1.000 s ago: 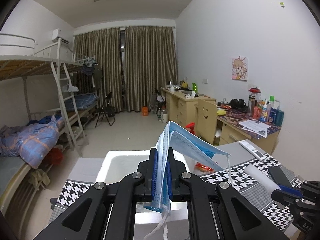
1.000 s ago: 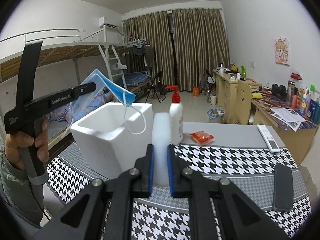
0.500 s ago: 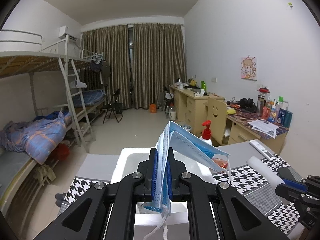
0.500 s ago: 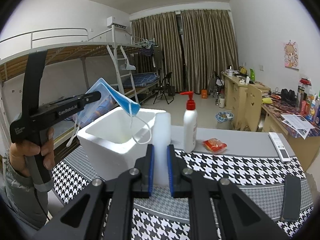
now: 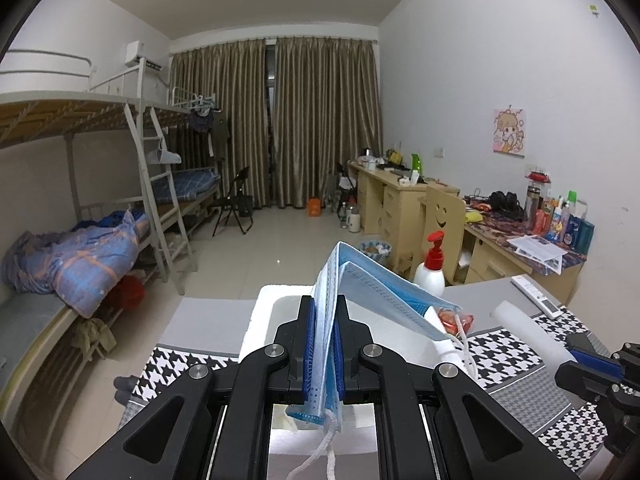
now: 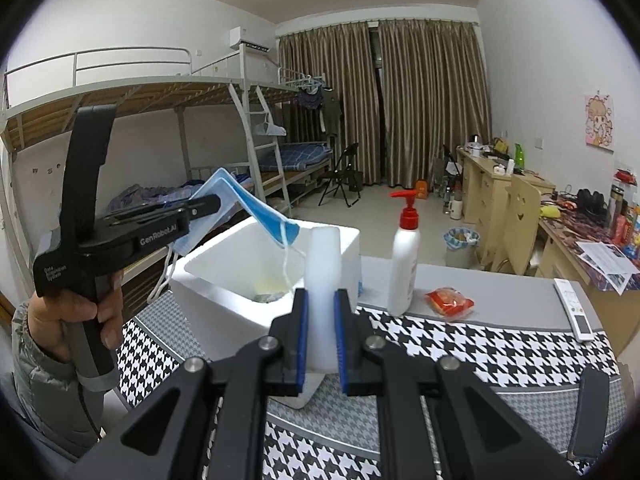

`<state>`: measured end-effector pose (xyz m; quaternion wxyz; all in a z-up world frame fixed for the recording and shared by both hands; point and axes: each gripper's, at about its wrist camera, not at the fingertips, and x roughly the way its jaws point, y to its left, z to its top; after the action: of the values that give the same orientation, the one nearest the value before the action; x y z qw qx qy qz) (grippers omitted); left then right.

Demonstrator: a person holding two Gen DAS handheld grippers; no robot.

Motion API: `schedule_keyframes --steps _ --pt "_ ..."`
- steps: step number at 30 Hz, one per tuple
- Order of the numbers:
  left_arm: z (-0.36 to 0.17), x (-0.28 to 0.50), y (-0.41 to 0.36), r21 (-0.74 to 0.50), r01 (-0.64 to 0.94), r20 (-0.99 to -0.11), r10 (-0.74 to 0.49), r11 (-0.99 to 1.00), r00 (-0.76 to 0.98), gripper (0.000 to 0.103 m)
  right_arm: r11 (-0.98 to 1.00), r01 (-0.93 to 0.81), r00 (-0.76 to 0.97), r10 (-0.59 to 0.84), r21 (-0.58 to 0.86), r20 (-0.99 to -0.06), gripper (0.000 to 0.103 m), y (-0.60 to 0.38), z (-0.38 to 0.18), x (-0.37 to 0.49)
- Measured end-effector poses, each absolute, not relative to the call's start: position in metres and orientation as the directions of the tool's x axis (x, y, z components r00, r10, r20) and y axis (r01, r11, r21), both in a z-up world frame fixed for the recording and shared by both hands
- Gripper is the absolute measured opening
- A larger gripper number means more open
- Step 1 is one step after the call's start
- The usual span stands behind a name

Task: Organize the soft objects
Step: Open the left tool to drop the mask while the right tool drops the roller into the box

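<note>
My left gripper [image 5: 323,308] is shut on a folded blue face mask [image 5: 372,284] and holds it above the white foam box [image 5: 268,312]. In the right wrist view the mask [image 6: 256,208] hangs from that gripper [image 6: 208,204] over the box [image 6: 224,276], its ear loop dangling inside. My right gripper [image 6: 320,300] is shut on a white foam tube [image 6: 322,256], held upright just right of the box. The tube also shows in the left wrist view [image 5: 528,332].
A white pump bottle with a red top [image 6: 405,264], a red snack packet [image 6: 450,302] and a white remote [image 6: 574,308] lie on the houndstooth-covered table [image 6: 480,352]. A black flat object [image 6: 588,412] lies at the right edge. Something small lies in the box bottom.
Both grippers have risen and shifted left, closer to the box. The mask now hangs over the box opening. Both grips are unchanged.
</note>
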<state>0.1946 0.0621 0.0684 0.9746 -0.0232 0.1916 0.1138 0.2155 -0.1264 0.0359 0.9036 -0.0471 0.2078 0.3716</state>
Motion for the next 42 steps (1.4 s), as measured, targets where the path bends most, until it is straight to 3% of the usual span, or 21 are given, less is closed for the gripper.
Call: schedule_keyframes --steps 10,11,15,18,24,30,42 --pt "0.060 0.204 0.072 0.005 -0.239 -0.409 0.220 0.971 0.886 0.010 0.707 -0.705 0.628 0.658 0.055 -0.415 0.015 -0.113 0.039 0.220" --pt "0.059 0.206 0.073 0.007 -0.236 -0.418 0.217 0.972 0.882 0.016 0.706 -0.706 0.627 0.659 0.054 -0.416 0.015 -0.111 0.039 0.220" --pt "0.055 0.209 0.080 -0.014 -0.252 -0.424 0.222 0.968 0.878 0.064 0.704 -0.709 0.625 0.657 0.045 -0.422 0.015 -0.102 0.040 0.220" --pt "0.054 0.207 0.084 -0.021 -0.260 -0.417 0.228 0.965 0.880 0.078 0.700 -0.713 0.621 0.658 0.042 -0.426 0.015 -0.098 0.040 0.221" --pt "0.057 0.200 0.092 -0.034 -0.277 -0.393 0.242 0.960 0.887 0.092 0.699 -0.714 0.619 0.656 0.039 -0.432 0.015 -0.091 0.041 0.225" --pt "0.059 0.192 0.093 -0.018 -0.273 -0.361 0.248 0.962 0.899 0.100 0.689 -0.723 0.605 0.661 0.040 -0.444 0.015 -0.081 0.040 0.231" --pt "0.053 0.178 0.106 0.000 -0.304 -0.361 0.284 0.953 0.888 0.101 0.664 -0.746 0.573 0.678 0.049 -0.461 0.016 -0.059 0.034 0.236"
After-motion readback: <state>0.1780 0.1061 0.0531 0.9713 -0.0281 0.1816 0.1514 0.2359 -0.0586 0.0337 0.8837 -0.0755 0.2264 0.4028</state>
